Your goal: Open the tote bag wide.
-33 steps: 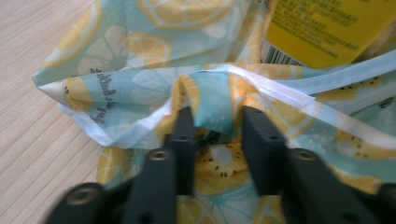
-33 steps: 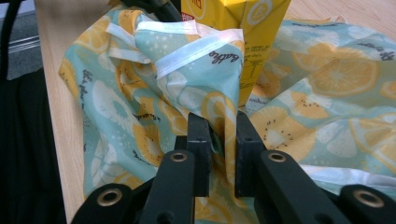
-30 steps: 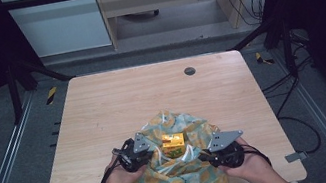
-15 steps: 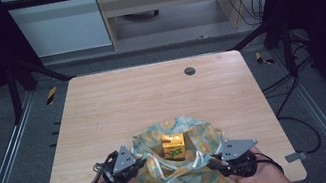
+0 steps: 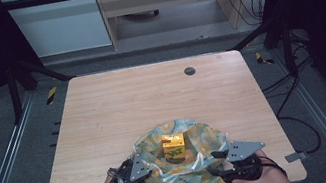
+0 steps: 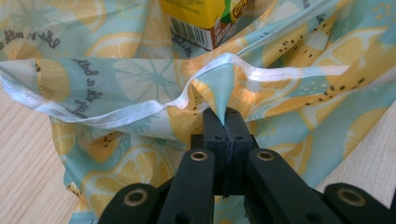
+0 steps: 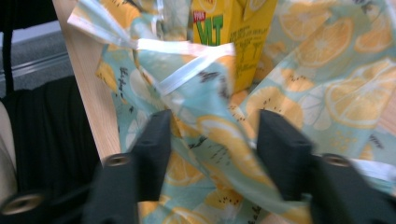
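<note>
A lemon-print cloth (image 5: 204, 137) lies spread near the table's front edge, with a yellow drink carton (image 5: 173, 146) upright in its middle. My left gripper (image 5: 149, 168) is at the cloth's left side. In the left gripper view it (image 6: 224, 119) is shut on a hemmed corner of the cloth (image 6: 140, 84), and the carton (image 6: 201, 18) stands just beyond. My right gripper (image 5: 214, 162) is at the cloth's right side. Its jaws (image 7: 212, 135) have just been opening and stand apart, with a loose fold of cloth (image 7: 327, 93) between them and the carton (image 7: 233, 28) behind.
The wooden table (image 5: 152, 98) has a small round grommet (image 5: 189, 71) near its far edge. The table's front edge (image 7: 88, 93) runs close beside my right gripper. Metal frame rails and cables lie on the floor around the table.
Both hands have drawn back toward the near edge. The cloth, bunched over the carton before, now lies lower and wider with the carton exposed. The right jaws have parted.
</note>
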A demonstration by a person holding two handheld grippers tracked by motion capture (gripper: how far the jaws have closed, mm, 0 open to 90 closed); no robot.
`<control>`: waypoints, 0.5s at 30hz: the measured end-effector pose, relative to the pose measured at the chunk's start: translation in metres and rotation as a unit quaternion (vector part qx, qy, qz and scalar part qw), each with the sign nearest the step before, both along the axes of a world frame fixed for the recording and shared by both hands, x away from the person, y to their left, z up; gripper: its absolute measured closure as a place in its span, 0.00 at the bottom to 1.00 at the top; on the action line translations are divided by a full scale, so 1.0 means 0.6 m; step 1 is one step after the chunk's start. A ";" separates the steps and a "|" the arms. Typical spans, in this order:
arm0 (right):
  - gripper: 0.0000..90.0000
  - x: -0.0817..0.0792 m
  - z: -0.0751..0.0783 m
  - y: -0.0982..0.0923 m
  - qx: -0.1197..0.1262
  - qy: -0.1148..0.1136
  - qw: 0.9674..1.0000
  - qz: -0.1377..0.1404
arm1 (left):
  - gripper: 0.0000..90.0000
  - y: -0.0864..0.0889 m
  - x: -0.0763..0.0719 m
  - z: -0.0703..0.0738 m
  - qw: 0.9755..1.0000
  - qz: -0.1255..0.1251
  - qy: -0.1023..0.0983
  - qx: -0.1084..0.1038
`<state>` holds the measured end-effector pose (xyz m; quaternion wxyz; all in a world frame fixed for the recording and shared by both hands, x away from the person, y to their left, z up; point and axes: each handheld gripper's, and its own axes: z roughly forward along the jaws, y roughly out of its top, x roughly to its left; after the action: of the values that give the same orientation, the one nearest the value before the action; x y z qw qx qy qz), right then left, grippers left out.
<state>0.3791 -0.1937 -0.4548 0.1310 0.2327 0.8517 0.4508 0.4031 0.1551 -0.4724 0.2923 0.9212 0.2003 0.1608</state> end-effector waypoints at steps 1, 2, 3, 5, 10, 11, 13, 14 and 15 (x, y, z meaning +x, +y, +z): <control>0.62 0.000 0.000 0.000 0.000 0.000 1.000 0.000 | 1.00 0.000 0.000 0.000 1.000 0.000 0.000 0.000; 0.80 0.002 -0.001 -0.001 -0.002 0.003 1.000 0.009 | 1.00 0.002 0.002 -0.003 1.000 0.002 0.002 0.005; 0.88 0.003 -0.003 -0.002 -0.007 0.010 1.000 0.011 | 1.00 0.002 0.002 -0.003 1.000 0.002 0.002 0.005; 0.93 0.004 -0.007 -0.003 -0.017 0.016 1.000 0.012 | 1.00 0.003 0.003 -0.006 1.000 0.007 0.002 0.012; 1.00 0.014 -0.036 -0.019 -0.064 0.057 0.996 0.010 | 1.00 0.009 0.008 -0.014 0.999 0.018 0.001 0.044; 1.00 0.014 -0.036 -0.019 -0.064 0.057 0.996 0.010 | 1.00 0.009 0.008 -0.014 0.999 0.018 0.001 0.044; 1.00 0.018 -0.041 -0.022 -0.079 0.063 0.995 -0.001 | 1.00 0.012 0.009 -0.012 0.998 0.023 0.001 0.060; 1.00 0.021 -0.045 -0.024 -0.084 0.070 0.994 -0.008 | 1.00 0.016 0.011 -0.013 0.997 0.029 -0.001 0.067; 1.00 0.022 -0.047 -0.025 -0.087 0.073 0.993 -0.010 | 1.00 0.016 0.011 -0.013 0.997 0.029 -0.001 0.067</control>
<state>0.3922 -0.2090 -0.4827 0.0929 0.2612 0.8926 0.3554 0.4098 0.1647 -0.4800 0.2253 0.9324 0.2155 0.1829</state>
